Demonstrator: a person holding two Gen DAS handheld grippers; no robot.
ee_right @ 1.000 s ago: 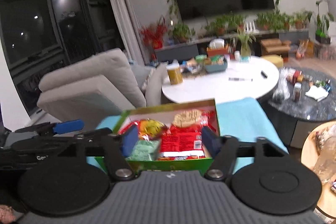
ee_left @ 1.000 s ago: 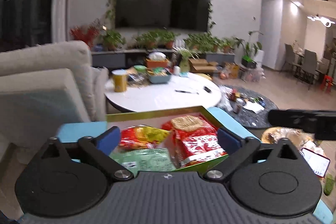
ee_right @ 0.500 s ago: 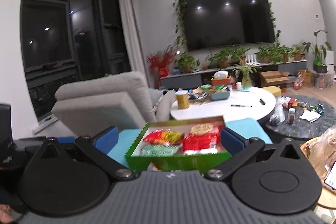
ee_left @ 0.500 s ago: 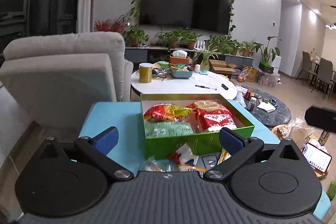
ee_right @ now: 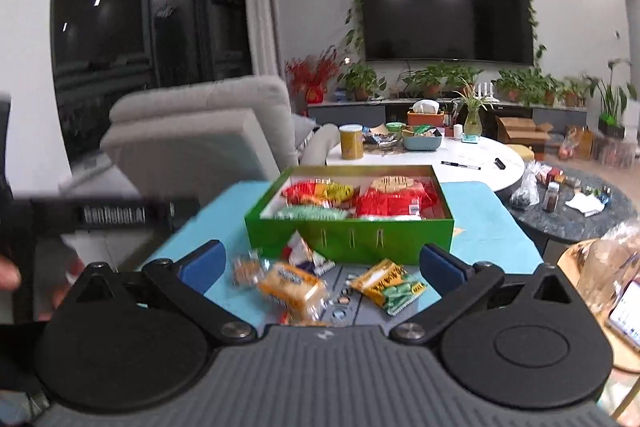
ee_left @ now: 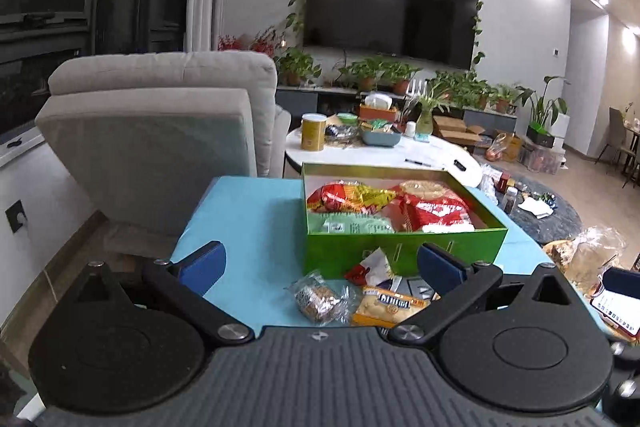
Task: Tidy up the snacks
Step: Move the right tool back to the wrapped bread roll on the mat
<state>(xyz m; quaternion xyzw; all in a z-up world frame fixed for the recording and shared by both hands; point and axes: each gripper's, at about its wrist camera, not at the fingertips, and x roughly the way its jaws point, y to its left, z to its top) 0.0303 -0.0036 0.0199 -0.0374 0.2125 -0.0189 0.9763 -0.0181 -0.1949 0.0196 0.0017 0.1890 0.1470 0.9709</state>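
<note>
A green box [ee_left: 400, 247] [ee_right: 352, 235] stands on the light blue table [ee_left: 248, 219] [ee_right: 480, 223]. It holds red, yellow and green snack bags [ee_left: 432, 207] [ee_right: 384, 203]. Loose snacks lie in front of it: a clear-wrapped cake [ee_left: 316, 301], a yellow packet [ee_left: 390, 305], an orange-wrapped bun [ee_right: 292, 285], a yellow-green packet [ee_right: 386, 285] and a small red-white packet [ee_right: 308, 253]. My left gripper [ee_left: 320, 265] is open and empty above them. My right gripper [ee_right: 320, 263] is open and empty, also just short of the box.
A grey armchair [ee_left: 160, 131] stands behind the table on the left. A white round table [ee_left: 384, 155] with a yellow tin and bowls is behind the box. A wooden side table with a phone [ee_right: 624, 311] is at the right. The left gripper's body [ee_right: 100, 217] shows at the left.
Both grippers have pulled back and up from over the box. The box now sits farther off and the loose snacks in front of it have come into view.
</note>
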